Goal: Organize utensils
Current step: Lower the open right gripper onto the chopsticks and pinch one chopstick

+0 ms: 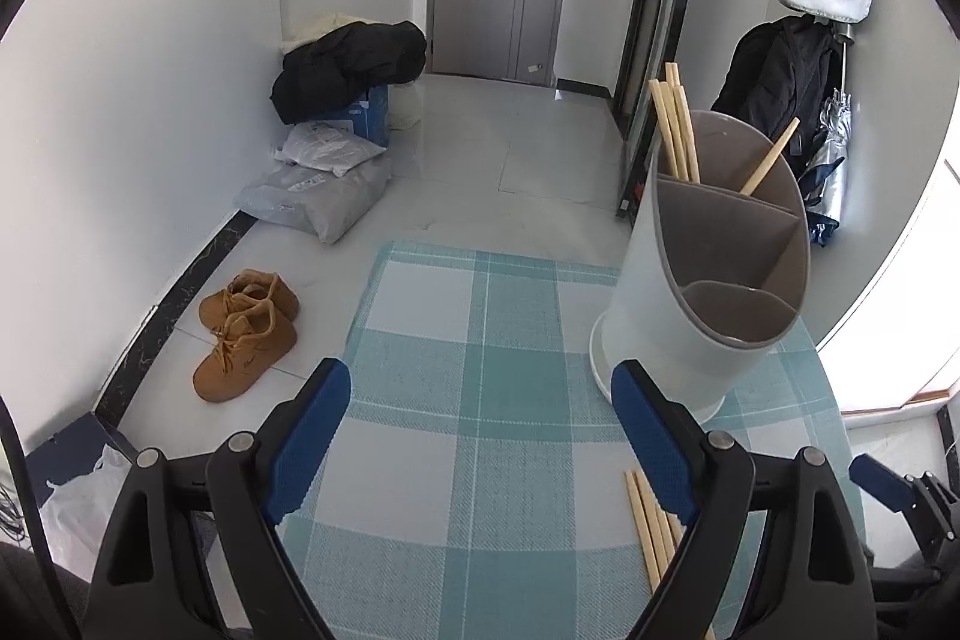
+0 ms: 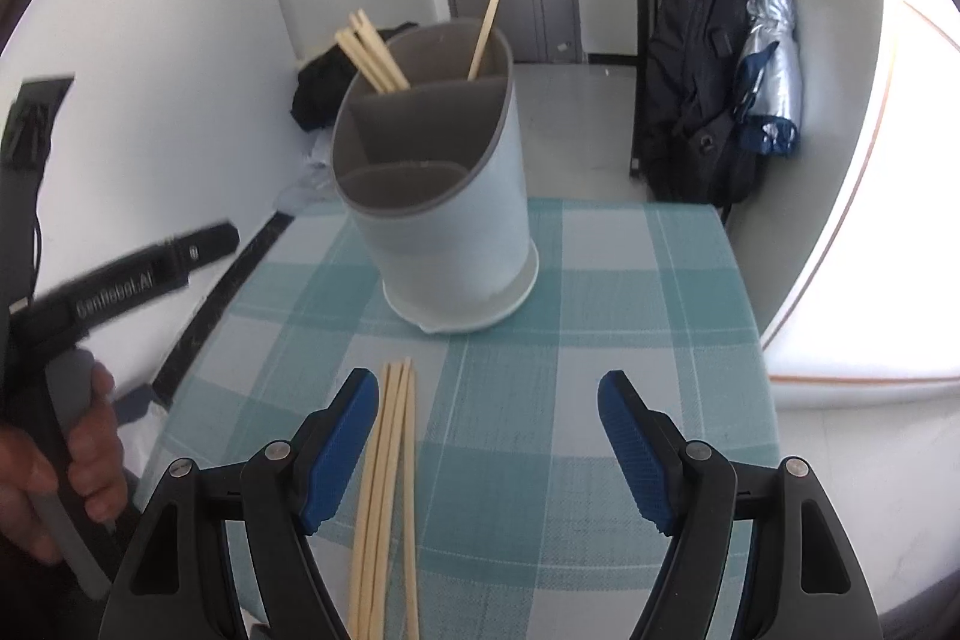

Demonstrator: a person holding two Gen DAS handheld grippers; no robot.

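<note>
Loose chopsticks (image 2: pixel 387 496): a small bundle flat on the checked tablecloth (image 2: pixel 600 340), in front of the utensil holder (image 2: pixel 444 220).
Long axis: running away from the right gripper (image 2: pixel 487 451), toward the holder.
Offset: just inside its left-hand pad, left of centre.
Right gripper: spread, empty.
Left gripper (image 1: pixel 480 445): spread, empty, bundle beside its right finger.
Nearer hand: the right, by my judgement.

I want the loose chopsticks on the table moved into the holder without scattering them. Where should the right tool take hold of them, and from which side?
Grip the chopsticks around mid-length, coming down from above with the right tool shifted left to straddle them. They lie flat, side by side on the tablecloth, running lengthwise toward the holder, so closing across the bundle likely gathers them together.
</note>
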